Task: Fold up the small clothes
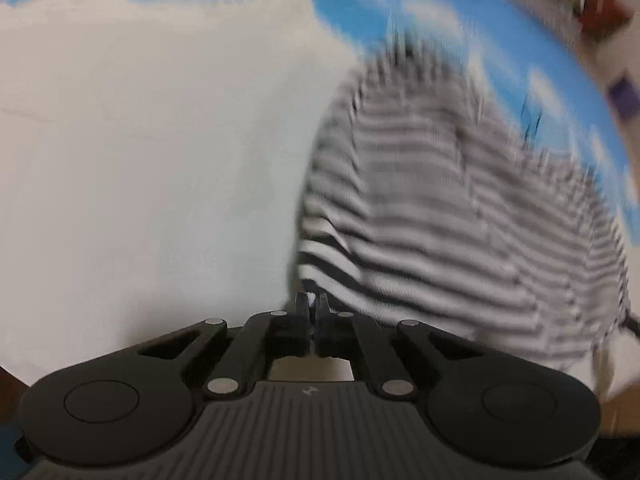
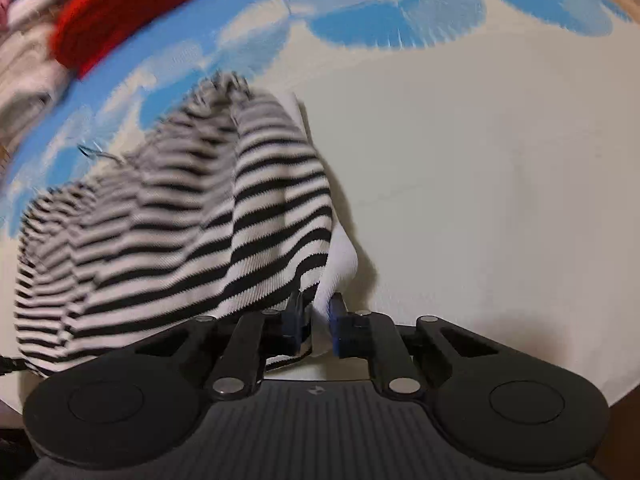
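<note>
We had both claws clamped on the striped top: the left claw pinched its edge, cloth spreading up to its right, and the right claw gripped the white hem, stripes draped off left. No readable writing anywhere, too blurry. A red garment sat far upper left.

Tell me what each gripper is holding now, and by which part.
Both hold the striped garment. The right gripper pinches its white edge at a corner; the left gripper has its jaws closed on the edge of the garment's near corner.

Striped garment — ribbed knit cloth.
</note>
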`<state>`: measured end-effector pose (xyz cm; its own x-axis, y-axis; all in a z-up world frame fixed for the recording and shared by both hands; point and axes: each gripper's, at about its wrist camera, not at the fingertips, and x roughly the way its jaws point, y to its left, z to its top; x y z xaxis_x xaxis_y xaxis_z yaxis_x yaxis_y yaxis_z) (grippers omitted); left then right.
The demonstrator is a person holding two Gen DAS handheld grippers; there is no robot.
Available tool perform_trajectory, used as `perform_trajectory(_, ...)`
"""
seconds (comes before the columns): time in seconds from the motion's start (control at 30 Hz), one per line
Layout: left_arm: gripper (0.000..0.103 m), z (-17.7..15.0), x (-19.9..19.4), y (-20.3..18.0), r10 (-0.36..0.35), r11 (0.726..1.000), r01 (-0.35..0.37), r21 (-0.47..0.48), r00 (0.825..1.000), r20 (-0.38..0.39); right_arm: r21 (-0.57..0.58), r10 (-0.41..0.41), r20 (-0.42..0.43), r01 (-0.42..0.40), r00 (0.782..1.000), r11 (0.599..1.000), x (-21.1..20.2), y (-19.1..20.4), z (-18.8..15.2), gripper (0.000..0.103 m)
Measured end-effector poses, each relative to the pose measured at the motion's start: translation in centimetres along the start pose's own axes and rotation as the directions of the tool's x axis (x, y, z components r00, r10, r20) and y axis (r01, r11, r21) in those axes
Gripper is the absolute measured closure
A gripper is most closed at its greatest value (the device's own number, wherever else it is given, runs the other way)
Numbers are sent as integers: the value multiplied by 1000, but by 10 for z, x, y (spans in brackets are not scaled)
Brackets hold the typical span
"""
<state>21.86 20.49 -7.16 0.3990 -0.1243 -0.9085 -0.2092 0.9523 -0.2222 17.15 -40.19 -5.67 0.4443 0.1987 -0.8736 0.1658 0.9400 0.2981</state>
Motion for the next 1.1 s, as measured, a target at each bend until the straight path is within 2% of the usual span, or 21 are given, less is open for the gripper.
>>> perform_trajectory(0.07, 102, 1, -25, 9, -34, 999, 37, -27, 992, 119, 40, 70, 100, -74, 993, 996, -25, -9, 0, 96)
perform_trajectory(0.1, 102, -1, -31, 12, -42, 998, 46, -29, 990, 138, 62, 104, 153, -114, 983, 991, -38, -15, 0, 98)
perform_trajectory(0.13, 102, -4, -28, 12, -20, 1000, 21, -7, 994, 110, 81, 134, 197, -152, 971, 985, -49, -22, -1, 99)
perform_trajectory(0.17, 102, -8, -19, 12, 5, 1000, -6, 17, 999, 53, 91, 133, 196, -153, 971, 984, -53, -27, -3, 99)
perform_trajectory(0.23, 101, -16, 1, 10, 40, 998, -36, 51, 996, -80, 113, 63, 100, -74, 993, 991, -37, -35, -6, 99)
perform_trajectory(0.27, 101, -17, 6, 7, 56, 996, -48, 75, 993, -101, 116, 16, 12, -17, 1000, 993, -22, -39, -10, 99)
perform_trajectory(0.33, 100, -17, 7, 2, 85, 992, -76, 98, 992, -97, 79, -43, -90, 50, 995, 996, -3, -40, -14, 99)
perform_trajectory(0.4, 97, -11, -2, -1, 123, 988, -119, 103, 992, -39, 39, -93, -119, 98, 989, 994, 4, -37, -17, 101)
perform_trajectory(0.43, 86, -10, -8, -5, 138, 983, -138, 120, 990, 4, 24, -151, -111, 155, 982, 988, 3, -35, -17, 100)
perform_trajectory(0.47, 75, -8, -15, -11, 129, 981, -135, 139, 990, 48, 22, -216, -88, 218, 972, 976, -1, -35, -16, 96)
perform_trajectory(0.5, 74, -6, -19, -16, 101, 982, -111, 151, 992, 78, 36, -249, -49, 251, 967, 967, -6, -35, -15, 95)
perform_trajectory(0.53, 74, -7, -24, -21, 54, 985, -69, 158, 994, 100, 50, -237, 6, 237, 971, 970, -15, -34, -12, 93)
perform_trajectory(0.63, 74, -4, -29, -47, -98, 977, 71, 199, 987, 128, 1, -93, 165, 94, 982, 996, -34, -16, -7, 92)
perform_trajectory(0.73, 74, -5, -13, -70, -170, 960, 153, 234, 984, 54, -94, 45, 152, -31, 987, 995, -27, 5, -3, 85)
perform_trajectory(0.8, 73, -8, 14, -82, -84, 965, 95, 246, 995, -54, -136, 103, 60, -94, 993, 986, -10, 19, -6, 70)
perform_trajectory(0.83, 73, -6, 33, -86, -10, 969, 38, 244, 993, -113, -157, 79, 9, -77, 997, 985, -1, 25, -9, 69)
perform_trajectory(0.87, 73, -7, 45, -87, 50, 971, -11, 241, 987, -155, -190, 8, -59, -19, 998, 982, 15, 30, -12, 69)
perform_trajectory(0.9, 73, -5, 50, -86, 68, 976, -30, 217, 983, -173, -215, -59, -108, 35, 992, 976, 25, 32, -14, 69)
perform_trajectory(0.97, 71, 4, 43, -83, 31, 990, -12, 139, 990, -137, -261, -133, -113, 99, 985, 960, 32, 39, -14, 69)
perform_trajectory(1.03, 71, 11, 27, -78, 6, 997, -1, 74, 998, -64, -265, -149, -47, 131, 988, 955, 28, 50, -10, 68)
perform_trajectory(1.1, 71, 18, 10, -80, -35, 999, 34, 43, 999, 30, -253, -118, 33, 122, 992, 960, 16, 57, -5, 68)
